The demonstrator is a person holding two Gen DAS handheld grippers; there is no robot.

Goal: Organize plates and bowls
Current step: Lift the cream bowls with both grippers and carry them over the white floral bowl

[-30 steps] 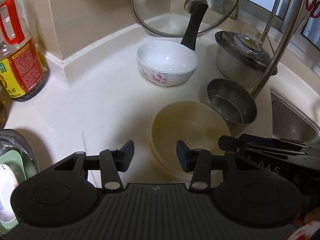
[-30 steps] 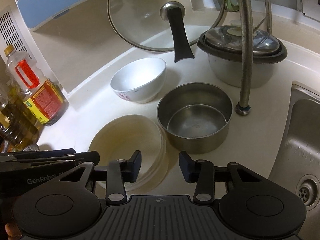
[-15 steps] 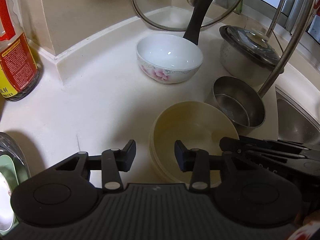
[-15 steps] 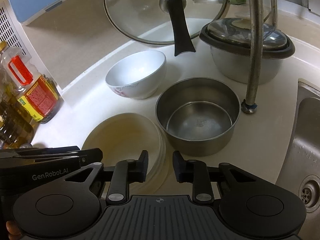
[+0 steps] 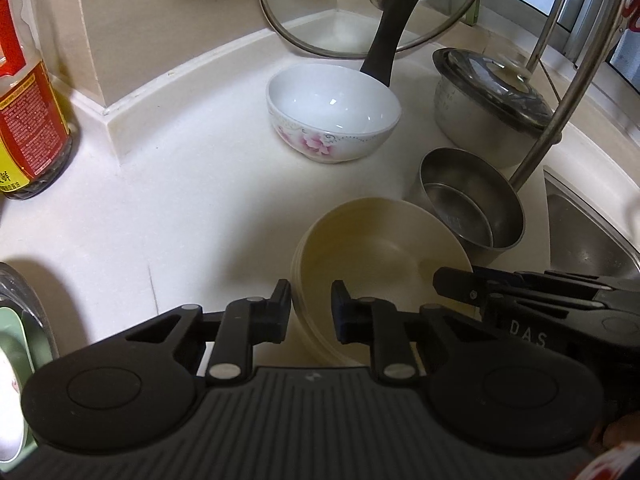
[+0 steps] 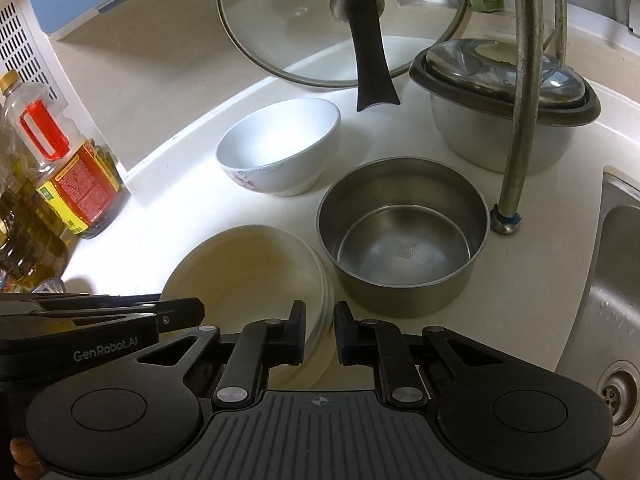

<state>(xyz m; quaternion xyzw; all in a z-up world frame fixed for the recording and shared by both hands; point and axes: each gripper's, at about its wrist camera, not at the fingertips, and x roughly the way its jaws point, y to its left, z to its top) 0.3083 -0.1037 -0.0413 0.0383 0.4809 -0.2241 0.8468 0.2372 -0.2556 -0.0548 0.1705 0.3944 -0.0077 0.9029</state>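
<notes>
Left gripper [image 5: 311, 307] astride cream plates' [image 5: 380, 252] rim

glass lid [image 5: 372, 4], oil bottle [image 6: 68, 168], sink [image 6: 612, 320]

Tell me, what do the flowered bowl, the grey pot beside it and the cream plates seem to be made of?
The flowered bowl looks like glazed ceramic: glossy white, with sharp highlights and a printed pink flower. The grey pot looks like stainless steel: a brushed, dull metallic sheen and a stamped mark on its floor. The cream plates have a matt, even surface and thin stacked rims; perhaps melamine or plastic, though that is uncertain.
</notes>
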